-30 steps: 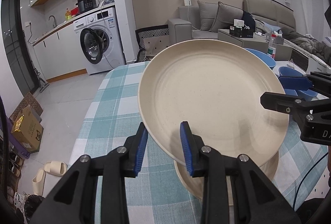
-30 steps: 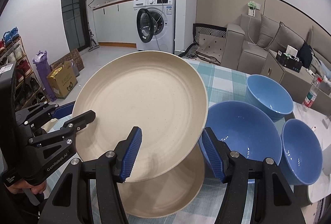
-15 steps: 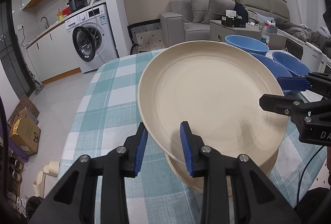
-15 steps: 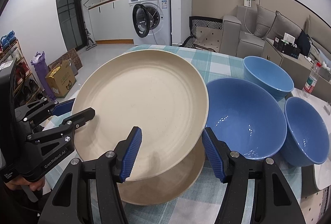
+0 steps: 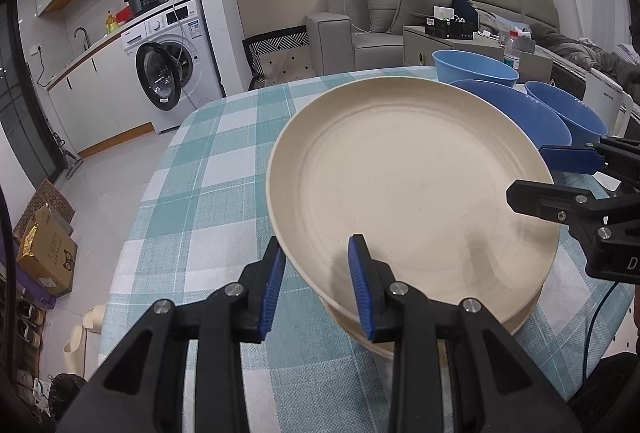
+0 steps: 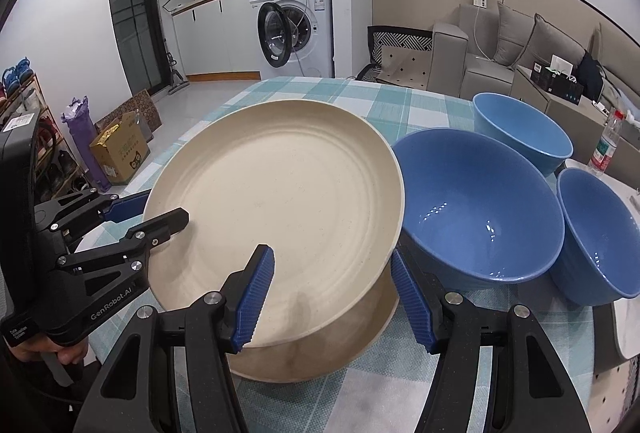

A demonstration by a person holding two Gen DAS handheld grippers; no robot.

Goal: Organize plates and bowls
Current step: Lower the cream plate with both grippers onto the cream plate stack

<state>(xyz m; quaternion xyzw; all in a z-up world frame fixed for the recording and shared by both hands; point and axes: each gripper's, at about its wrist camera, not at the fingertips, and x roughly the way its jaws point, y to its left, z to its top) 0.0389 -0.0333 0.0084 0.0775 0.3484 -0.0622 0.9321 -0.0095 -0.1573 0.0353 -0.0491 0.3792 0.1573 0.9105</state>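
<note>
A cream plate (image 5: 412, 189) (image 6: 280, 201) is held level just above a second cream plate (image 6: 320, 357) (image 5: 520, 317) that lies on the checked tablecloth. My left gripper (image 5: 316, 281) straddles the upper plate's near rim and grips it. My right gripper (image 6: 332, 297) straddles the opposite rim, its jaws set wide around the edge. Three blue bowls stand to the right: a large one (image 6: 476, 209), a far one (image 6: 520, 133) and a near right one (image 6: 596, 233).
The table (image 5: 208, 169) has a teal checked cloth; its left edge drops to the floor. A washing machine (image 5: 172, 65), a sofa (image 5: 380, 17) and a cardboard box (image 5: 44, 253) stand beyond. A bottle (image 6: 606, 145) stands past the bowls.
The upper plate has come down and levelled out, from tilted up towards the room to nearly flat just above the lower plate. Both grippers moved down with it.
</note>
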